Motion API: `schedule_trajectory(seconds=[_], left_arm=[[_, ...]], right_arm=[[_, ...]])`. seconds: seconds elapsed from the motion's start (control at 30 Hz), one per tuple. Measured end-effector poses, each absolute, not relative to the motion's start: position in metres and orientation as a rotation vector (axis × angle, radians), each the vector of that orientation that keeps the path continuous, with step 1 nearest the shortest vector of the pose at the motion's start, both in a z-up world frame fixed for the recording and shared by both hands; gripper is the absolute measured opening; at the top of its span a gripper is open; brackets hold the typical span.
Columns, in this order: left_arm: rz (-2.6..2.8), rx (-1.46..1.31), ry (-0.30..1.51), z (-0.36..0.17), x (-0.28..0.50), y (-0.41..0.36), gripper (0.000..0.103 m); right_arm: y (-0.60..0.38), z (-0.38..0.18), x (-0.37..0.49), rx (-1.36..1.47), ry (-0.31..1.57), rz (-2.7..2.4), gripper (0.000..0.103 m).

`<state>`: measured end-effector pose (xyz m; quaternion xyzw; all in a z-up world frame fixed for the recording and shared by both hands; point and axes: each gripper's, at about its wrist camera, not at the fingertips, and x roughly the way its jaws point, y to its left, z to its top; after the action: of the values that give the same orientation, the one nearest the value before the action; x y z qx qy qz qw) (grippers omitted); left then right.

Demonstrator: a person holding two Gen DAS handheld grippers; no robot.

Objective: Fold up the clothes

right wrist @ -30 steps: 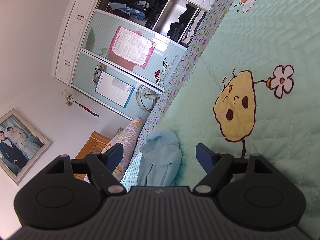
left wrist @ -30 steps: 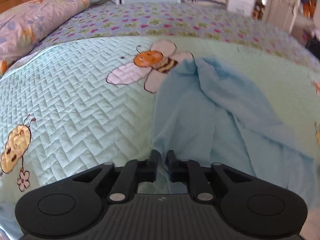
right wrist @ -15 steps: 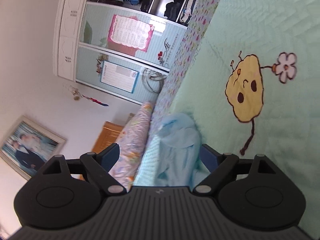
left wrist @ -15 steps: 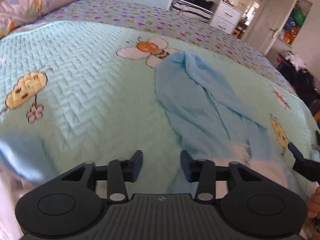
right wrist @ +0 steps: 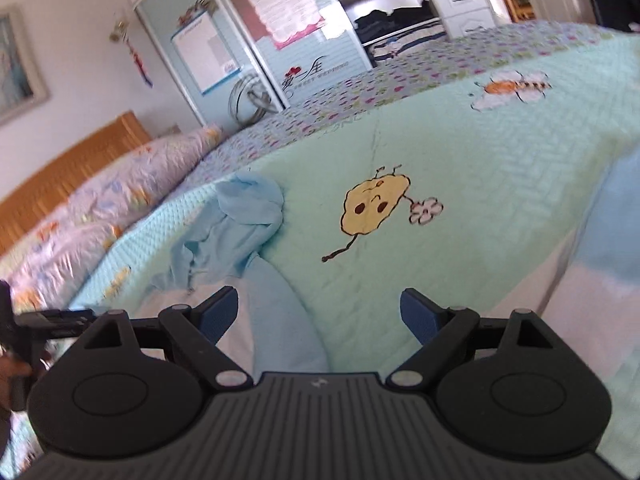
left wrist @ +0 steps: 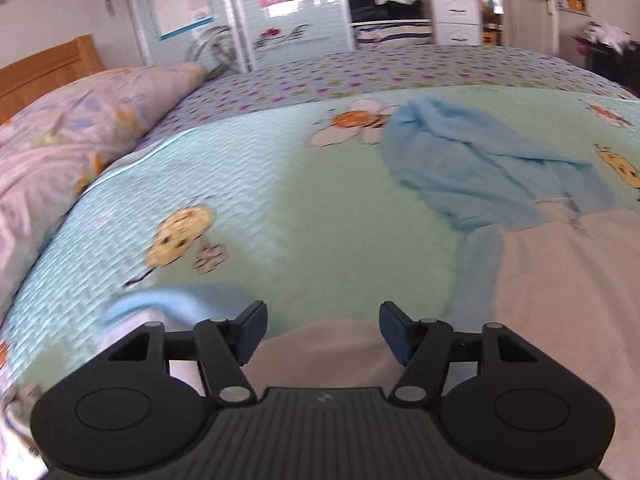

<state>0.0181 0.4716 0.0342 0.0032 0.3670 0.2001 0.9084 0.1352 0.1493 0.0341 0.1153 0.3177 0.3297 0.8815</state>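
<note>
A light blue and white garment lies spread on the quilted bed. In the left wrist view its crumpled blue sleeve (left wrist: 460,168) lies at the right, with the white body (left wrist: 560,300) below it. My left gripper (left wrist: 322,330) hovers over the white hem; its jaws are opening and no pad presses on cloth. A blurred blue cloth end (left wrist: 172,304) lies beside its left finger. In the right wrist view the other blue sleeve (right wrist: 240,224) is bunched at the left. My right gripper (right wrist: 320,312) stands open above a blue strip (right wrist: 284,320), gripping nothing.
The mint quilt (left wrist: 280,200) with bee pictures covers the bed. A floral pillow (left wrist: 80,120) and wooden headboard (left wrist: 48,68) are at the left. A wardrobe with open shelves (left wrist: 384,4) stands behind the bed, a door (left wrist: 536,4) at the far right.
The left gripper let go of the blue cloth edge, opened wide and drew back and to the left. The right gripper rolled until its view stands level, and it lifted a little.
</note>
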Motion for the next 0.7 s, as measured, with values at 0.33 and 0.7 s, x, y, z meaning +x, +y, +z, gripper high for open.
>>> schedule_trajectory(seconds=[0.33, 0.7], left_arm=[[0.503, -0.417, 0.454, -0.003, -0.057, 0.502, 0.090], [0.444, -0.505, 0.422, -0.020, -0.059, 0.516, 0.099]], right_arm=[[0.181, 0.027, 0.161, 0.016, 0.847, 0.881, 0.067], [0.208, 0.032, 0.146, -0.179, 0.897, 0.923, 0.002]])
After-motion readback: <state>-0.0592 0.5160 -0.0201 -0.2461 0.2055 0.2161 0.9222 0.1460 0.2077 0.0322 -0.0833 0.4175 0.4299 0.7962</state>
